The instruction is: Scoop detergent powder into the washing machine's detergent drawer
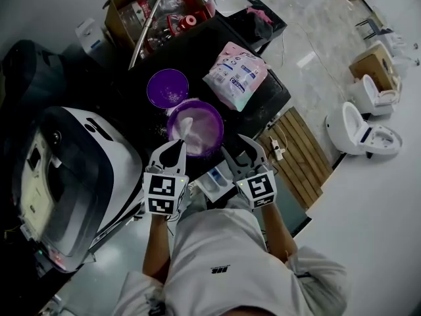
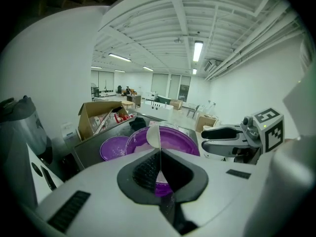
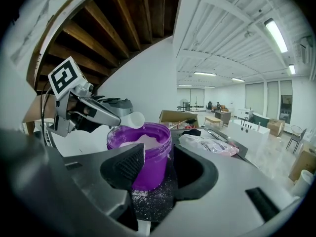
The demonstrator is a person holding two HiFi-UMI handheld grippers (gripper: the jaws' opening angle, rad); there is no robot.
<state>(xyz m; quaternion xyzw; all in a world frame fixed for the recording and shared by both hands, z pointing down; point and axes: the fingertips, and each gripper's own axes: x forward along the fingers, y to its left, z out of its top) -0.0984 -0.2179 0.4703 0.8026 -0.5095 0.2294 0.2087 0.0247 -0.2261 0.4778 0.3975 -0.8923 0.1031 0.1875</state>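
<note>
Our left gripper (image 1: 176, 147) clamps a white plastic scoop (image 2: 153, 136), purple powder tub (image 3: 148, 167) just ahead; right gripper (image 3: 158, 169) gapes. Dipping looks next.

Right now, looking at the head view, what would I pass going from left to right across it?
washing machine → purple lid → pink-and-white bag → wooden slatted board → white toilet
</note>
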